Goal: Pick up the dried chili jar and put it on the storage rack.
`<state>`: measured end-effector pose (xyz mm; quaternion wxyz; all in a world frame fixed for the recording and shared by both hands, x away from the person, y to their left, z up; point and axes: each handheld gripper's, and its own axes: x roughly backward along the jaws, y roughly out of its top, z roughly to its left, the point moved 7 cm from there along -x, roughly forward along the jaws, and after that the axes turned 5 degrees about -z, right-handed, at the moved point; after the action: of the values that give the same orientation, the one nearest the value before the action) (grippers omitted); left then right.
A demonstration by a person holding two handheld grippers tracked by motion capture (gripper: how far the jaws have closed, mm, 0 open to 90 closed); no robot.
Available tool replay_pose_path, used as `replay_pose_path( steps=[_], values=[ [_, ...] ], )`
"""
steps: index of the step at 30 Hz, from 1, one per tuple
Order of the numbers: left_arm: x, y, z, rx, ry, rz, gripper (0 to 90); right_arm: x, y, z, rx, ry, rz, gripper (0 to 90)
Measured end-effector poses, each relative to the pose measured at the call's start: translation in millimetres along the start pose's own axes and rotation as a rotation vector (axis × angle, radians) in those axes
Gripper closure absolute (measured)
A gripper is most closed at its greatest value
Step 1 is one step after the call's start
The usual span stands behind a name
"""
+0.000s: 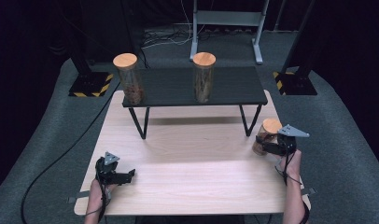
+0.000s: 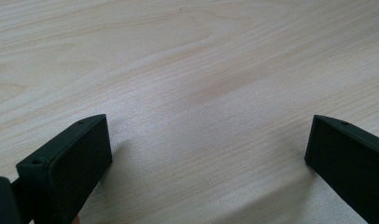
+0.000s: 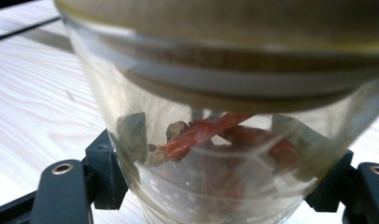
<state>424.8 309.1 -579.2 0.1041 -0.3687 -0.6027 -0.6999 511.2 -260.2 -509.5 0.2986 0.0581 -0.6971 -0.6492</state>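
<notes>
The short glass jar point(image 1: 266, 138) at the counter's point(image 1: 187, 177) right edge looks rigid, slick and breakable; the right tongs point(image 1: 271, 148) clamp its wall below the wooden lid point(image 3: 234, 18), a sensible hold. The right gripper view reveals reddish dried pieces inside. The left tongs point(image 2: 208, 154) gape wide, empty, over bare wood.

A lab: dark curtains point(image 1: 33, 28), hazard-striped stand bases point(image 1: 90, 84).

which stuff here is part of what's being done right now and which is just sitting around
In the job:
- right gripper, shut on the short jar
- short jar with a wooden lid, at the table's right edge

Sitting around:
- left gripper, open over the bare table
- two tall jars on the black shelf
</notes>
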Motion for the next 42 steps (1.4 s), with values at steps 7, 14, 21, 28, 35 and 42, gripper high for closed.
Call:
replay_pose_path(
  steps=[7,14,21,28,35,42],
  values=[
    [0.0,0.0,0.1,0.0,0.0,0.0,0.0,5.7,3.5,5.2,0.013,0.001,0.007,24.4],
    [0.0,0.0,0.1,-0.001,-0.002,0.0,0.0,13.1,8.2,10.7,0.026,0.02,-0.001,24.4],
    [0.1,-0.1,0.0,-0.001,-0.002,0.0,0.0,18.7,15.9,15.4,0.039,0.022,-0.012,24.4],
    [0.1,-0.1,0.0,-0.001,-0.002,-0.001,0.0,21.8,24.7,21.5,0.051,0.034,-0.013,24.4],
    [0.1,-0.1,-0.1,0.0,-0.002,-0.001,0.0,26.1,35.0,27.7,0.061,0.051,-0.024,24.4],
    [0.1,-0.1,-0.1,0.0,-0.002,-0.001,0.0,35.3,49.3,32.9,0.053,0.096,-0.05,24.4]
  ],
)
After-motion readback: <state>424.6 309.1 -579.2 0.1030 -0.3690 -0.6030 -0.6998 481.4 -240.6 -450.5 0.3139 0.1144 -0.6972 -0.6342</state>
